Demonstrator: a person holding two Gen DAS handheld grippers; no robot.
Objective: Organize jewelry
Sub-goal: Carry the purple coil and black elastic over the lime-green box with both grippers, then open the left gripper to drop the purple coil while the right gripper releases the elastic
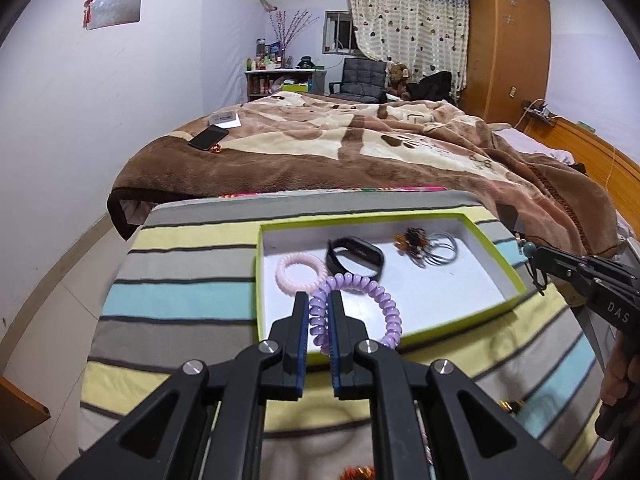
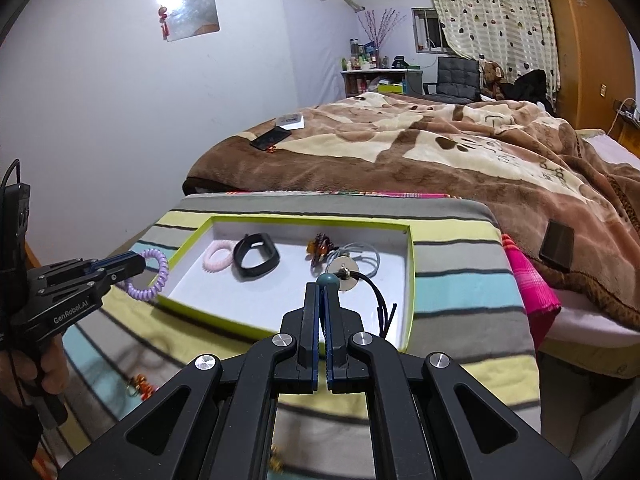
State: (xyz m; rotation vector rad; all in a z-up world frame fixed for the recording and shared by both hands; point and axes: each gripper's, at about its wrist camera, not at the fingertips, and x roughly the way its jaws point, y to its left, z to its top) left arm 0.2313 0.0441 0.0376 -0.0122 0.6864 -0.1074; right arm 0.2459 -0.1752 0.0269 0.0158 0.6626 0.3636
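Two loads inbound: left gripper (image 1: 318, 300) jaws clamp purple coil tie (image 1: 352, 304) over tray's (image 1: 496, 256) near edge; right gripper (image 2: 322, 290) jaws pinch beaded cord (image 2: 356, 280) w/ tails dangling. Risk: springy coil bounces out, cord snags rim.

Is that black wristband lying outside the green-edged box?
No, the black wristband lies inside the green-edged box, on its white floor beside the pink hair tie.
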